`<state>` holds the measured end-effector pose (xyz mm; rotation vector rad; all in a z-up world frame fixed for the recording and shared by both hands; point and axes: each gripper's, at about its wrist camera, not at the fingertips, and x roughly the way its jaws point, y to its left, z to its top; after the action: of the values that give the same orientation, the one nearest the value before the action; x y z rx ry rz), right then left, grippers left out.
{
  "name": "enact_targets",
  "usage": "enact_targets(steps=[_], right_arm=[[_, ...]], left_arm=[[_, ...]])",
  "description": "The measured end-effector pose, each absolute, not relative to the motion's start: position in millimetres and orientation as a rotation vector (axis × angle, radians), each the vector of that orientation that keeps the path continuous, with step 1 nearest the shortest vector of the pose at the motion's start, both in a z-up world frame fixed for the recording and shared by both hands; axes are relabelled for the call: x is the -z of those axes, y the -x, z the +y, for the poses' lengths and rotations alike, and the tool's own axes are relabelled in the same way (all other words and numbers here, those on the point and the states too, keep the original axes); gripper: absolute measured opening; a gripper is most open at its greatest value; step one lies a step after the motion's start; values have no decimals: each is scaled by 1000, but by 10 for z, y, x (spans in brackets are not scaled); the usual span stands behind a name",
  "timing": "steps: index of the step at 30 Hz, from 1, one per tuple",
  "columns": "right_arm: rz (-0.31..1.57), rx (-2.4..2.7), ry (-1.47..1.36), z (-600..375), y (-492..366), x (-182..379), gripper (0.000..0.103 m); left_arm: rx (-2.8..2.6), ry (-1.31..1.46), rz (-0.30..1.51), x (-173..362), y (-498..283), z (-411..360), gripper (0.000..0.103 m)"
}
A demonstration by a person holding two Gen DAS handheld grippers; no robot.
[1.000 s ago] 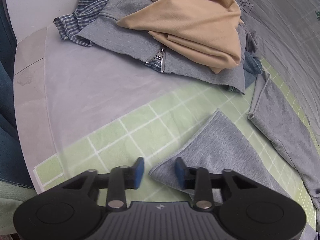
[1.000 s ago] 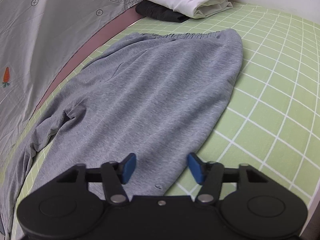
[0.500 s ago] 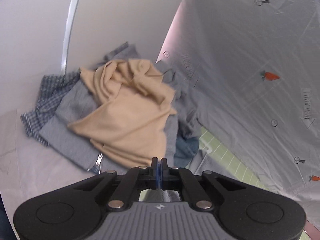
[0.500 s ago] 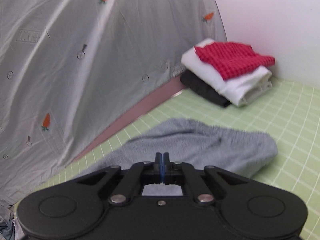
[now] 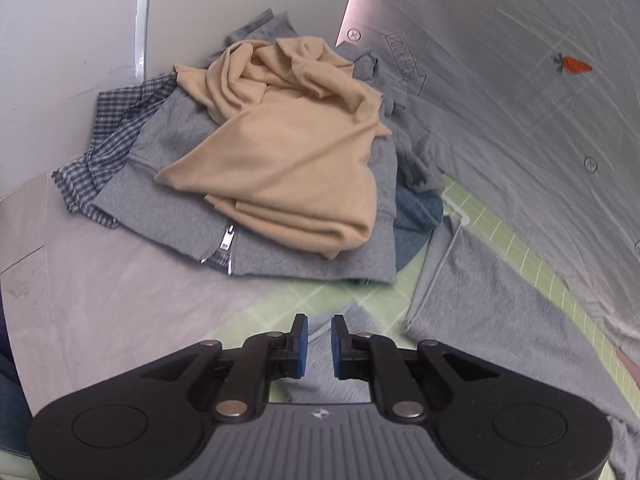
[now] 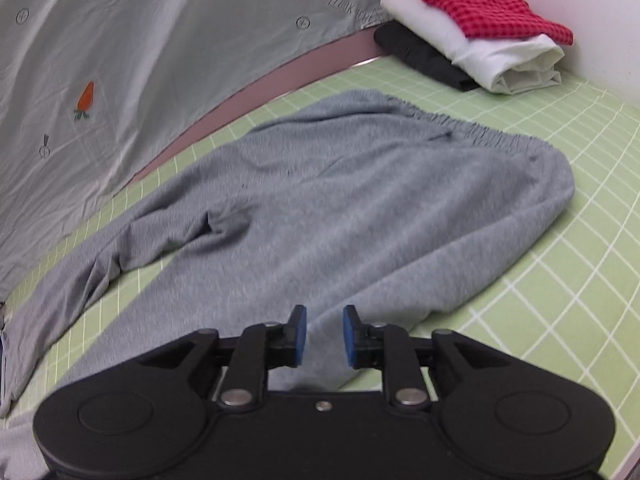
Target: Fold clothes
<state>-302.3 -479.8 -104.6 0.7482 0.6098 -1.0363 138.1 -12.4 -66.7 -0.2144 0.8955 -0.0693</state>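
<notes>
Currently, both claws are slightly parted, gripping nothing. Left claw (image 5: 316,344) sits over a leg of the grey jersey sweatpants (image 6: 360,208); right claw (image 6: 323,334) over their lower edge. Sweatpants lie flat on the green checked bed sheet (image 6: 560,280), near the beige top (image 5: 288,148).

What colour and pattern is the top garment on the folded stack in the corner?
Red with a small dark check: the red checked garment, seen best in the right wrist view.
</notes>
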Motion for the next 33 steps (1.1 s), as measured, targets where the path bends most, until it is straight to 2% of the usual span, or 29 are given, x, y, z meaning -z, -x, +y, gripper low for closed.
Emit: enact_targets(steps=[2,5,9,13,16,19,20,21,22,24,26,33], right_arm=[[639,1035,-754,-4702,2977,1113,37],[649,1023,-806,-4623,2944,1189,44],[639,990,-864,-4582,2883,1230,46],[622,957,-876,-4568,2780,1181,51],[657,958,-886,-4602,2705,1204,53],[669,963,-902,-4638,2700,1232,53],[668,963,-908,-4649,2704,1236,52],[666,963,-913,-4660,2708,1241,46],[664,963,-918,-4671,2712,1245,39],[661,962,-928,-4692,2720,1253,12],[644,962,-930,-4734,2722,1223,2],[508,965,-940,-5100,2619,930,1]], left_arm=[[65,199,963,815,-1301,-103,14],[55,219,1038,1007,-1213,-75,17],[48,267,1079,1140,-1220,-107,36],[33,261,1081,1179,-1340,-179,47],[44,241,1090,1202,-1440,-226,50],[56,220,1100,1225,-1540,-273,45],[60,213,1103,1232,-1573,-289,39],[64,206,1106,1240,-1607,-305,19],[68,199,1109,1248,-1640,-321,4],[78,188,1113,1257,-1701,-350,3],[99,185,1102,1233,-1758,-389,2],[186,270,1022,809,-2118,-632,2]])
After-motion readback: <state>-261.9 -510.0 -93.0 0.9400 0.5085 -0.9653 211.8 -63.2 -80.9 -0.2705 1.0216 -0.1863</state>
